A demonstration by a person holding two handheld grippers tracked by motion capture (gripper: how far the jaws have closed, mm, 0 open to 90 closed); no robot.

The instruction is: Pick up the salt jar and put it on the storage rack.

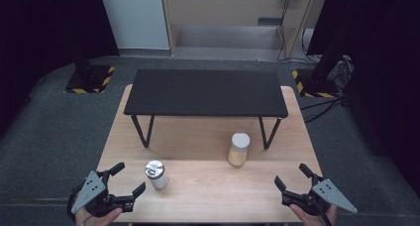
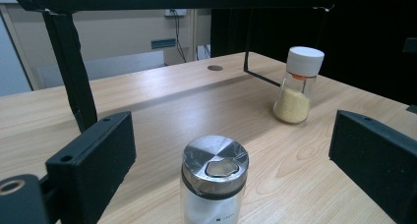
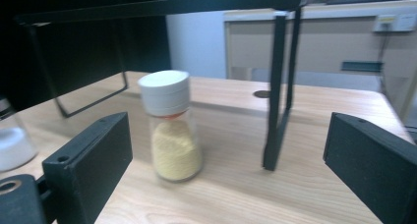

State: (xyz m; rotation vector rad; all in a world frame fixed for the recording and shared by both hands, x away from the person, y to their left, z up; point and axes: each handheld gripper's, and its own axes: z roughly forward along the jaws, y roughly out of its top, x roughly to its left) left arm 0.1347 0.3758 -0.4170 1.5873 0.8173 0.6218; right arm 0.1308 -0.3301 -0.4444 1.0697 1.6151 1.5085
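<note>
Left gripper (image 1: 128, 179): jaws apart, nothing held; steel-capped shaker (image 1: 156, 174) just ahead, between them.
Right gripper (image 1: 292, 175): jaws apart, nothing held; white-capped jar (image 1: 238, 149) ahead, left of centre.

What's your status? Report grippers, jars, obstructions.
Left gripper open, empty, facing the steel-lidded jar. Right gripper open, empty, facing the white-capped jar. Both jars upright on the table. Black shelf stands behind them; approach unobstructed.
</note>
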